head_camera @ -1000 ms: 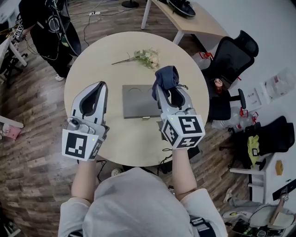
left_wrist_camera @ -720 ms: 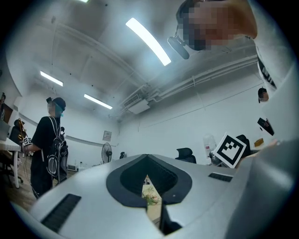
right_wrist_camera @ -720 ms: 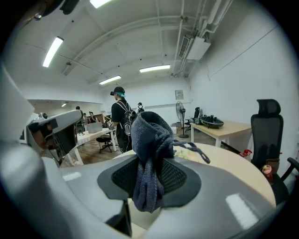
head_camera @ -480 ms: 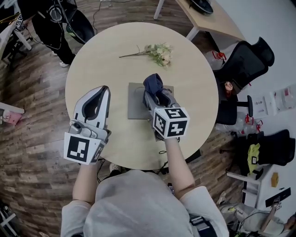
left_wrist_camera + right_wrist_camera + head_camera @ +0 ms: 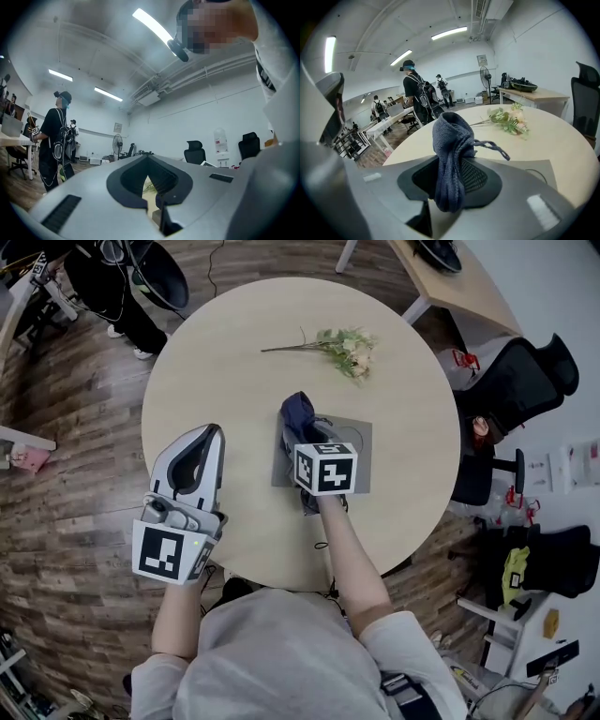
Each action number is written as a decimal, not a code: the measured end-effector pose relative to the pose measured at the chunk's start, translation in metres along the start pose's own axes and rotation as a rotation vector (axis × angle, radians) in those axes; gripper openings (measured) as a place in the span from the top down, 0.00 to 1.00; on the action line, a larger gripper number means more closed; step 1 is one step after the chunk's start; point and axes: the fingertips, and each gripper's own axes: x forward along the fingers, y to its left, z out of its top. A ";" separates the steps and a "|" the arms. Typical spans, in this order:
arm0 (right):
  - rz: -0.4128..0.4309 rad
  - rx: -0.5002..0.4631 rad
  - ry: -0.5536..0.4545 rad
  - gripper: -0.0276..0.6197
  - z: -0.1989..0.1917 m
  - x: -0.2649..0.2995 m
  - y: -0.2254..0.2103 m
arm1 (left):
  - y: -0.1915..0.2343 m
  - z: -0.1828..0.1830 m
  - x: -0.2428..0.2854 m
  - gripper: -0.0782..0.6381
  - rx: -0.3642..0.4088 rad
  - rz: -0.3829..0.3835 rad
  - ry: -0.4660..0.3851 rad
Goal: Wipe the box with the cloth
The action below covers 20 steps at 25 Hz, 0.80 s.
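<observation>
Two grippers are hovering over the round table (image 5: 216, 362), and only one is doing any work. The right gripper (image 5: 305, 437) is clamping its jaws on a dark blue cloth (image 5: 297, 412), which is bunching up out of the jaw tips with a loose thread trailing to one side. It is leaning over the left part of the flat grey box (image 5: 354, 451), which is lying near the middle of the table, and the cloth is sitting at the box's far left corner. Whether the fabric is actually touching the lid is hard to tell. The left gripper (image 5: 204, 432) is hanging off to the left, well apart from the box, its jaws meeting at the tips with nothing between them. A spray of flowers (image 5: 349, 346) is lying beyond the box.

By the look of it, the wiping step is getting under way. The next move is calling for pressing the cloth flat on the lid and dragging it across, possibly with the left gripper steadying the light box against sliding.
</observation>
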 end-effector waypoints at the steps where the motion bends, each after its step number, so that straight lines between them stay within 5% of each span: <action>1: -0.004 -0.002 0.015 0.74 -0.003 0.006 0.000 | 0.003 -0.001 -0.001 0.88 0.000 0.007 0.004; 14: -0.053 -0.031 0.055 0.61 -0.008 0.034 -0.010 | 0.020 -0.009 0.000 0.88 -0.012 0.040 0.022; 20: -0.073 -0.115 0.100 0.77 -0.015 0.044 -0.009 | 0.017 -0.011 0.004 0.88 -0.008 0.032 0.027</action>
